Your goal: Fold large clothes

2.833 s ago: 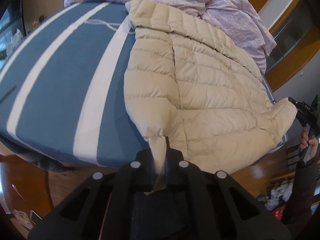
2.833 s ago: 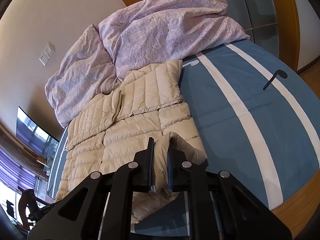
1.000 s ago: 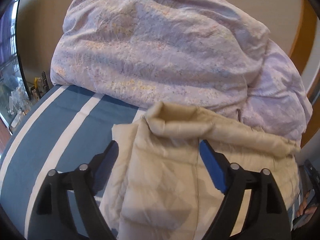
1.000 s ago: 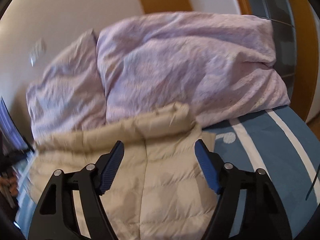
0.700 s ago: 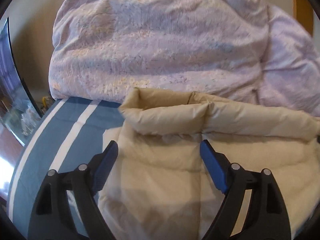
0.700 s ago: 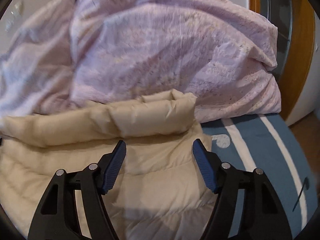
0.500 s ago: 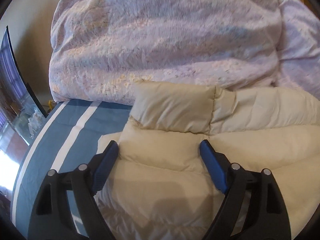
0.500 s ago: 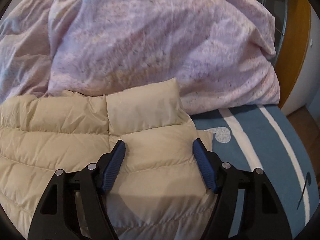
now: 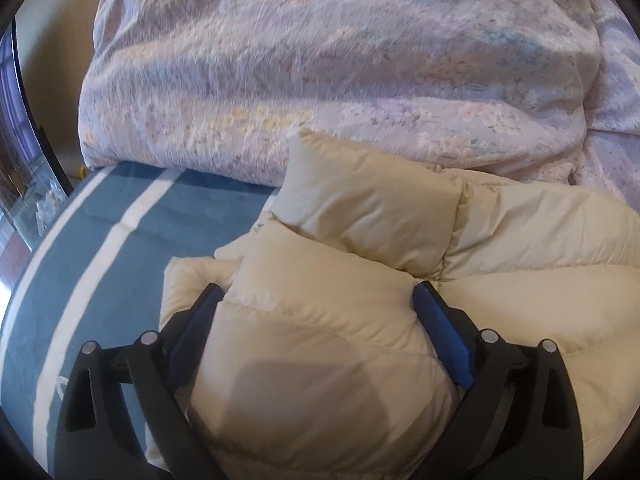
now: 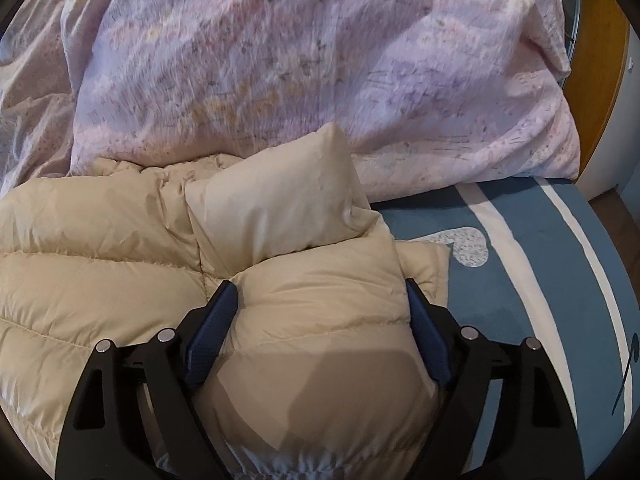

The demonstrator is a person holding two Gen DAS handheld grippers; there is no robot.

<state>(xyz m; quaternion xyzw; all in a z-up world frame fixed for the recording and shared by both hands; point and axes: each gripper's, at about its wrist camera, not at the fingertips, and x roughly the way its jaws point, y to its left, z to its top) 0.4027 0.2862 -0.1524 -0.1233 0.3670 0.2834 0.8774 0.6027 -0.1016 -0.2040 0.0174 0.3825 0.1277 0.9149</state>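
Bed cover (image 9: 100, 248): blue with white stripes, lying under everything.
Duvet (image 9: 340, 60): lilac floral, bunching up at the far end.
Down jacket (image 9: 320, 280): beige, quilted, lying folded on the cover, touching the duvet.
Left gripper (image 9: 316, 300): jaws opening wide, jacket corner between them, pads not squeezing.
Right gripper (image 10: 320, 292): jaws opening likewise over the jacket's other corner.

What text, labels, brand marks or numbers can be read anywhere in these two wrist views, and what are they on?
None: no readable word, number or brand in either view.
Cream puffer jacket: no tag or logo shows.
Blue striped bed cover: only a speckled heart shape and a dark note-like mark at the right edge, no letters.
Floral duvet: pattern only, blurred.
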